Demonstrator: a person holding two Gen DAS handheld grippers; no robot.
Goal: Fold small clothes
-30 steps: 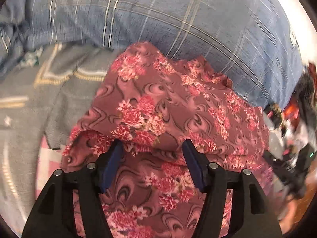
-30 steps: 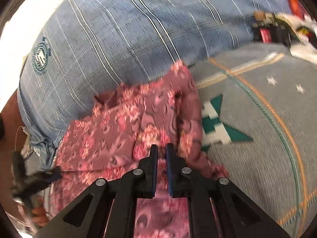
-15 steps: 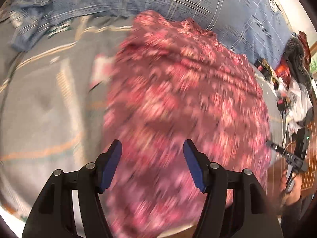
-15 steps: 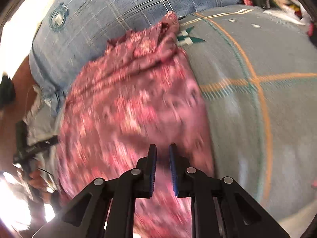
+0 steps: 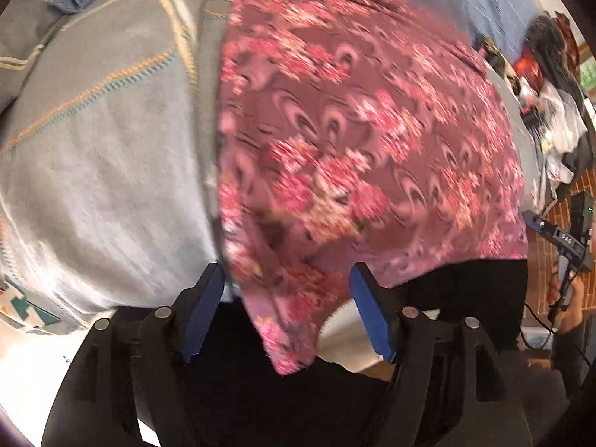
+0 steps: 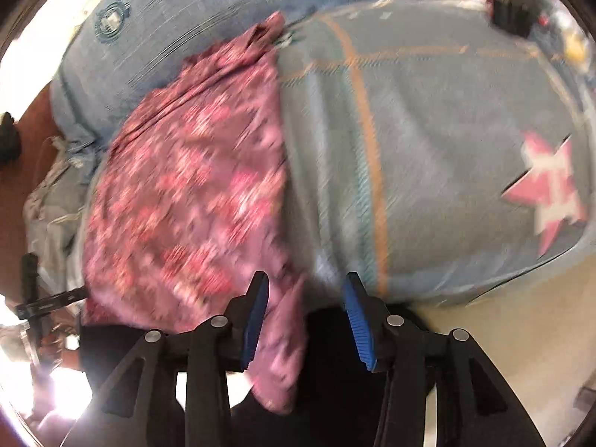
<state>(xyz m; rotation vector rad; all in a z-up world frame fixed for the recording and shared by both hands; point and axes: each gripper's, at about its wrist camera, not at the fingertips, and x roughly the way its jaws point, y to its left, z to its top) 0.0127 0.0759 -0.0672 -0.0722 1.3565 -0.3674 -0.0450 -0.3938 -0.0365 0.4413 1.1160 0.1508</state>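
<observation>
The floral garment (image 5: 357,141) lies spread flat across the grey blanket (image 5: 104,171), its near hem spilling over the near edge and hanging down. The left gripper (image 5: 288,305) sits at that near edge with its jaws wide apart, a flap of cloth dangling between them but not pinched. In the right wrist view, the right gripper (image 6: 305,316) is also spread open, a corner of the garment (image 6: 186,186) drooping beside its left pad, nothing clamped.

Both views are smeared with motion, so the fine lie of the fabric is hard to read. The risk, as I judge it: that overhanging hem drags the piece off the edge, or a hasty pinch catches the blanket too and ruins the fold.
</observation>
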